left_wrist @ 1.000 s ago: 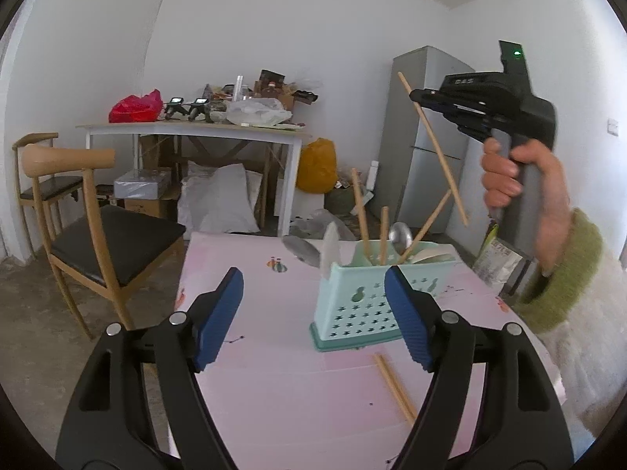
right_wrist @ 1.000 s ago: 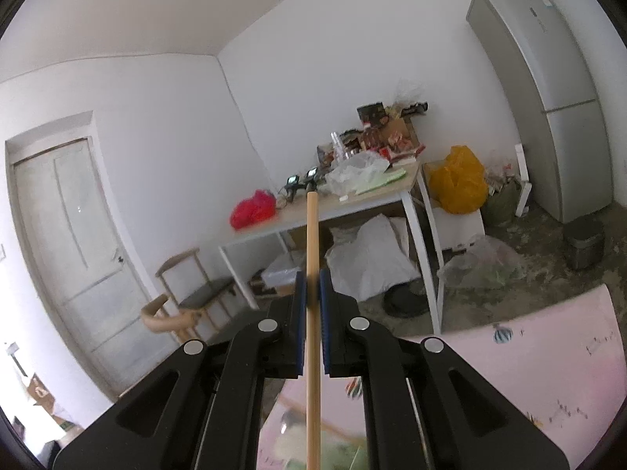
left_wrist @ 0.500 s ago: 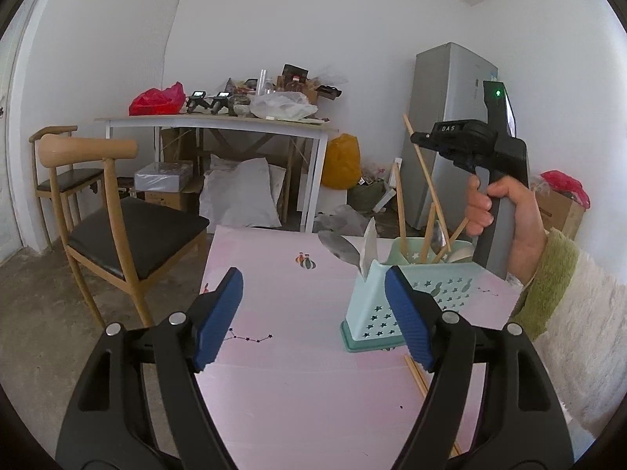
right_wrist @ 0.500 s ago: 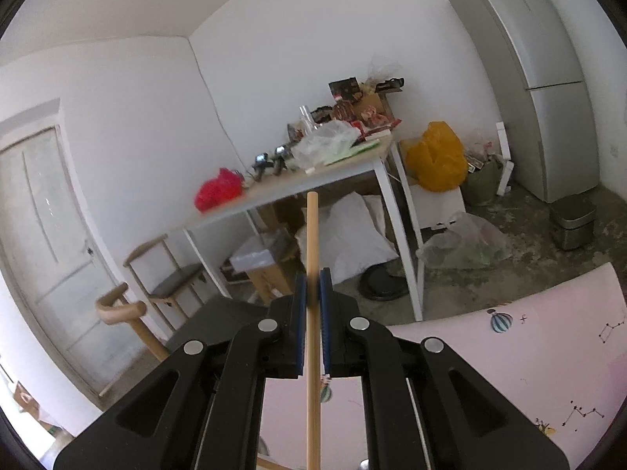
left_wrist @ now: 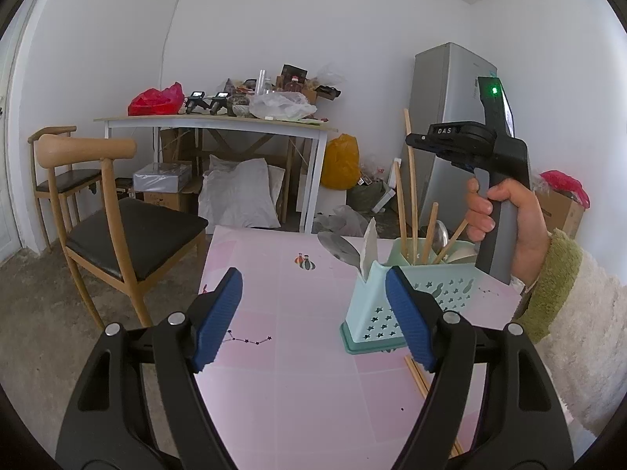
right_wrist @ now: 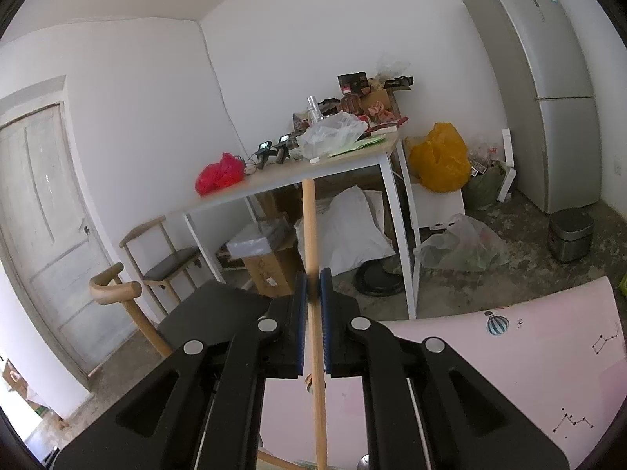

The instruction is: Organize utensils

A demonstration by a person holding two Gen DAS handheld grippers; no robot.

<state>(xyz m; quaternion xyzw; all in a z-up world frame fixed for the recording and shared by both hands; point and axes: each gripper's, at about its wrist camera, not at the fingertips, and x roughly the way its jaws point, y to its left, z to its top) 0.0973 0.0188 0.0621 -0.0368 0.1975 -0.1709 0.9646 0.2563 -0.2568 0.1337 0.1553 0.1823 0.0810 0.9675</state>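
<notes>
A mint-green perforated utensil basket [left_wrist: 415, 305] stands on the pink table [left_wrist: 294, 352]. It holds several wooden chopsticks, spoons [left_wrist: 339, 248] and a white utensil. My right gripper [right_wrist: 312, 290] is shut on a wooden chopstick [right_wrist: 311, 235], held nearly upright. In the left wrist view that chopstick [left_wrist: 410, 180] stands with its lower end in the basket, under the right gripper [left_wrist: 421, 143]. My left gripper [left_wrist: 313, 313] is open and empty, above the table just left of the basket. A loose chopstick [left_wrist: 417, 376] lies on the table in front of the basket.
A wooden chair [left_wrist: 117, 215] stands left of the pink table. Behind are a cluttered white table [left_wrist: 219, 125], a grey fridge [left_wrist: 446, 133], a yellow bag [left_wrist: 339, 162] and bags on the floor. A door [right_wrist: 43, 215] is at far left.
The right gripper has lowered and brought its chopstick from tilted to nearly upright into the basket. The left gripper has stayed open, shifting slightly leftward and back from the basket.
</notes>
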